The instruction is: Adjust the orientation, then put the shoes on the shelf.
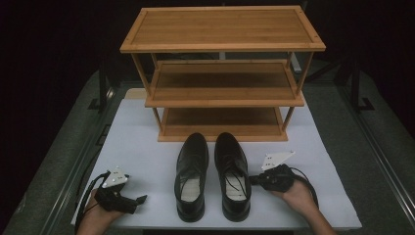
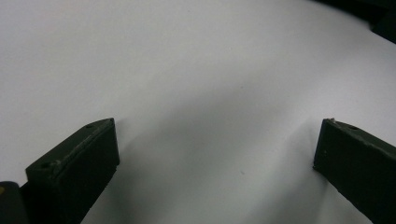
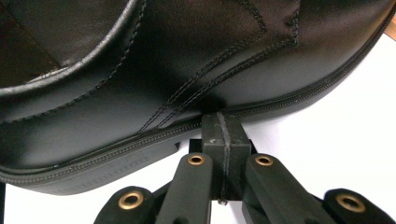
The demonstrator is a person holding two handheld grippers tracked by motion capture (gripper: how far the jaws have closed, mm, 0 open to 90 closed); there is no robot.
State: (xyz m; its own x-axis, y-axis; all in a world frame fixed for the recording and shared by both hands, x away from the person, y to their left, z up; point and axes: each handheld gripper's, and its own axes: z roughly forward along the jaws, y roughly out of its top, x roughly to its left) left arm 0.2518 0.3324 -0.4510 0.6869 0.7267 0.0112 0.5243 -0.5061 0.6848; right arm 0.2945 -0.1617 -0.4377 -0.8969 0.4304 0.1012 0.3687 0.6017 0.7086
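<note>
Two black leather dress shoes stand side by side on the white table, toes toward the rack: the left shoe [image 1: 192,176] and the laced right shoe [image 1: 232,178]. My right gripper [image 1: 253,180] lies low at the right shoe's outer side. In the right gripper view its jaws are shut together, and the right gripper [image 3: 223,122] tip touches the right shoe [image 3: 187,70] just above the sole seam, with nothing between the jaws. My left gripper [image 1: 138,200] rests near the front left of the table, apart from the shoes. The left gripper [image 2: 217,154] stands wide open over bare white tabletop.
A three-tier wooden shoe rack [image 1: 222,29] stands at the back of the white table [image 1: 142,147], its shelves bare and its lowest shelf just beyond the shoe toes. Dark floor and black stands surround the table.
</note>
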